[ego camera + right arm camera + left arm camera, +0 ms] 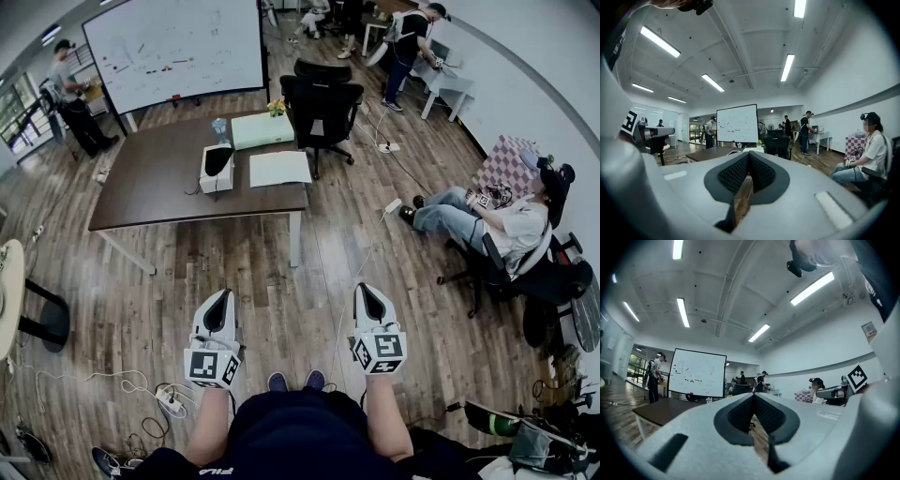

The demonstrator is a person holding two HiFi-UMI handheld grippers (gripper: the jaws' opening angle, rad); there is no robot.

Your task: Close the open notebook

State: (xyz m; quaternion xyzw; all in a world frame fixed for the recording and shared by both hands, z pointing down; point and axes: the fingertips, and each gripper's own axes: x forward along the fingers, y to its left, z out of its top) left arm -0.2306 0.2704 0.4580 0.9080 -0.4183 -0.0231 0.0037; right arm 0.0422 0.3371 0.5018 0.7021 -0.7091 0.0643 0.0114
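In the head view the left gripper (223, 294) and the right gripper (365, 289) are held low and side by side above the wooden floor (309, 253). Their tips point forward, and each has its jaws pressed together with nothing between them. Well ahead of both pairs of jaws, roughly between their two lines, stands a dark brown table (150, 187). The open notebook (279, 168) lies flat on the table's near right part, white pages up — well apart from either gripper. Just left of the notebook sits a white box (217, 171) with a dark opening, and beyond the notebook a pale green box (262, 129). A black office chair (322, 101) stands behind the table and a whiteboard (173, 47) further back. A seated person (497, 223) is off to the right of the right gripper's jaws. In the left gripper view the dark ribbed pads (740, 414) meet at the tip (753, 393), closed on nothing. The table (661, 408) and whiteboard (697, 373) lie beyond and to the left of that tip. In the right gripper view the pads (733, 174) likewise touch at the tip (748, 152), empty. The table (710, 153) lies just left of the tip, the whiteboard (737, 123) above it, the office chair (778, 144) just right, and the seated person (872, 150) far right.
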